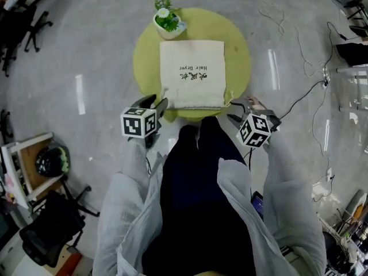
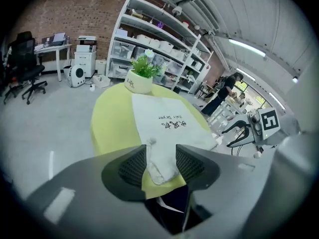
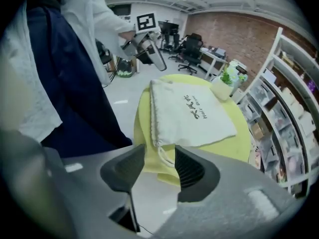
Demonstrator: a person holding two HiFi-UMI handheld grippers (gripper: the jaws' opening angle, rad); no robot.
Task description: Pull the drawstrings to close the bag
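Observation:
A white drawstring bag with black print lies flat on a round yellow-green table, its gathered mouth toward me. My left gripper sits at the bag's near left corner. In the left gripper view that corner of the bag and its cord knot show in the gap between the jaws, which stand apart. My right gripper is at the near right corner. In the right gripper view a cord loop hangs off the bag between its open jaws.
A white pot with a green plant stands at the table's far edge, touching the bag's far corner. Cables trail over the grey floor on the right. Black office chairs are at the left, and shelving lines the far wall.

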